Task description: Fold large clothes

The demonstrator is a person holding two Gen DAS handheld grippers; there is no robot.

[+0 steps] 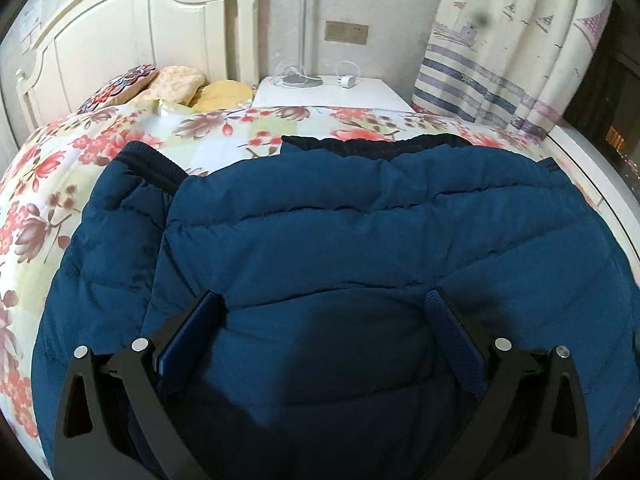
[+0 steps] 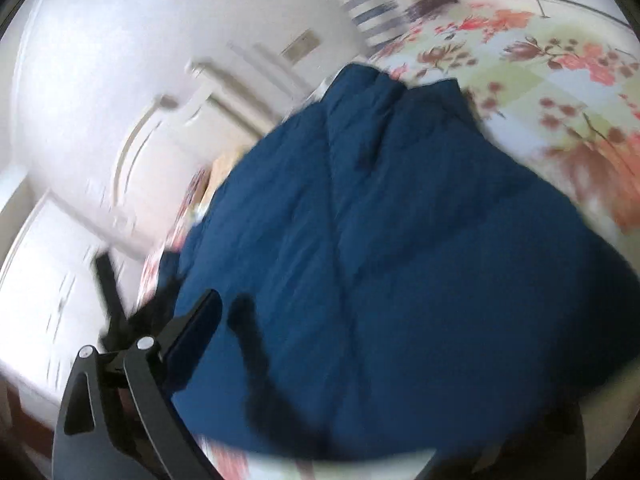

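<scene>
A large blue quilted down jacket (image 1: 360, 248) lies spread on the floral bed sheet (image 1: 60, 184), its dark knit hem (image 1: 372, 146) toward the headboard. A sleeve with a dark cuff (image 1: 148, 164) is folded in on the left. My left gripper (image 1: 324, 308) is open just above the jacket's near part, holding nothing. In the blurred right wrist view the jacket (image 2: 400, 240) fills the middle. Only the left finger (image 2: 196, 332) of my right gripper shows; the other is hidden behind the jacket's cloth.
A white headboard (image 1: 132, 36) and pillows (image 1: 160, 84) are at the back left. A white nightstand (image 1: 376, 96) with a lamp base and charger stands behind the bed. A striped curtain (image 1: 500, 60) hangs at the right. A white wardrobe (image 2: 60, 280) shows left in the right wrist view.
</scene>
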